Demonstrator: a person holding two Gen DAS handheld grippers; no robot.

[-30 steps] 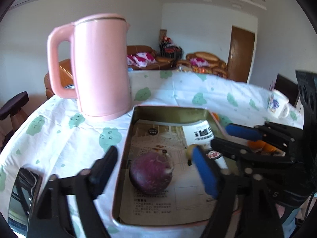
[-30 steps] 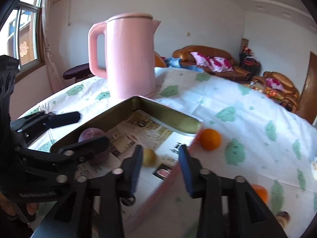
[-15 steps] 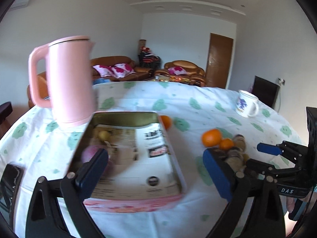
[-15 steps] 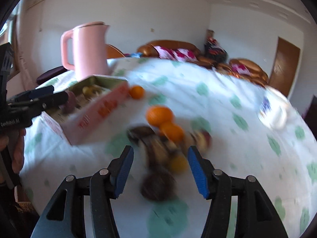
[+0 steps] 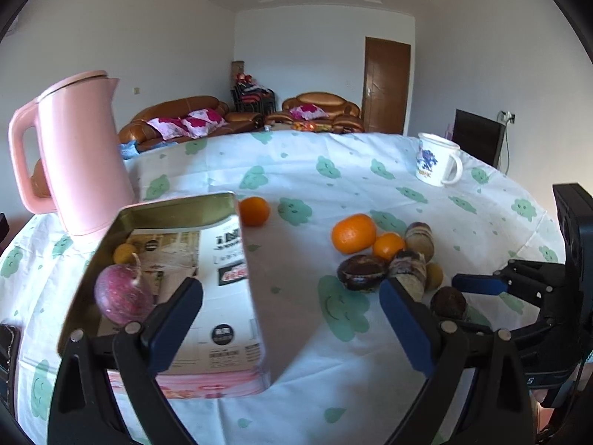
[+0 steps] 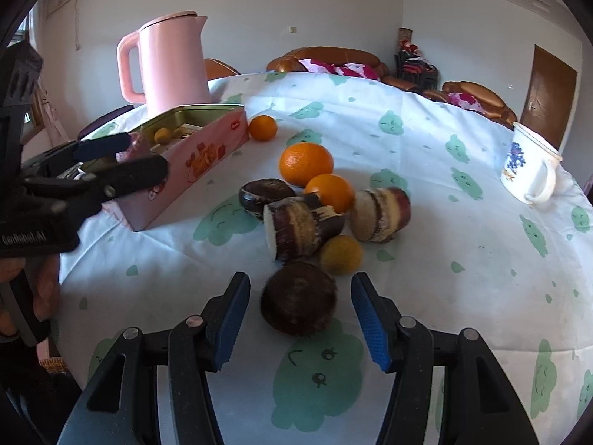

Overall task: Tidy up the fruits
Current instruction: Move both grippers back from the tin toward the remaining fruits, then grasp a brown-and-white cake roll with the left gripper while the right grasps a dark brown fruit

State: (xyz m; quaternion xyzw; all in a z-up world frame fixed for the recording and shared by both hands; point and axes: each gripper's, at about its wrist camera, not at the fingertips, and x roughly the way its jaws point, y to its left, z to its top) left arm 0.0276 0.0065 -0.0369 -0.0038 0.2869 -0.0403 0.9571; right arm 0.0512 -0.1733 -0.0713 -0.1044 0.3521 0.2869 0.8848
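Note:
A pink tin [image 5: 178, 210] [image 6: 200, 159] lined with printed paper holds a purple fruit [image 5: 122, 298] and a small yellow fruit [image 5: 124, 253]. To its right lies a pile: a big orange [image 6: 305, 163], a smaller orange [image 6: 330, 191], two striped cane pieces [image 6: 300, 230] [image 6: 381, 213], a dark fruit [image 6: 265, 193] and a yellow fruit [image 6: 341, 254]. Another orange [image 6: 262, 128] rests by the tin's far corner. My right gripper [image 6: 300, 319] stands open around a dark brown round fruit [image 6: 298, 302], with a gap at each pad. My left gripper [image 5: 291, 319] is wide open over the tin's near right corner, holding nothing.
A tall pink kettle [image 5: 81, 155] [image 6: 174, 63] stands behind the tin. A white printed mug [image 5: 437, 165] [image 6: 530, 174] sits at the far right of the cloud-patterned tablecloth [image 6: 444, 259]. A hand [image 6: 40, 289] grips the left tool. Sofas and a door lie beyond the table.
Both views swung right, from the tin to the fruit pile. My right gripper's jaws widened and now straddle the dark brown round fruit. My left jaws spread slightly wider.

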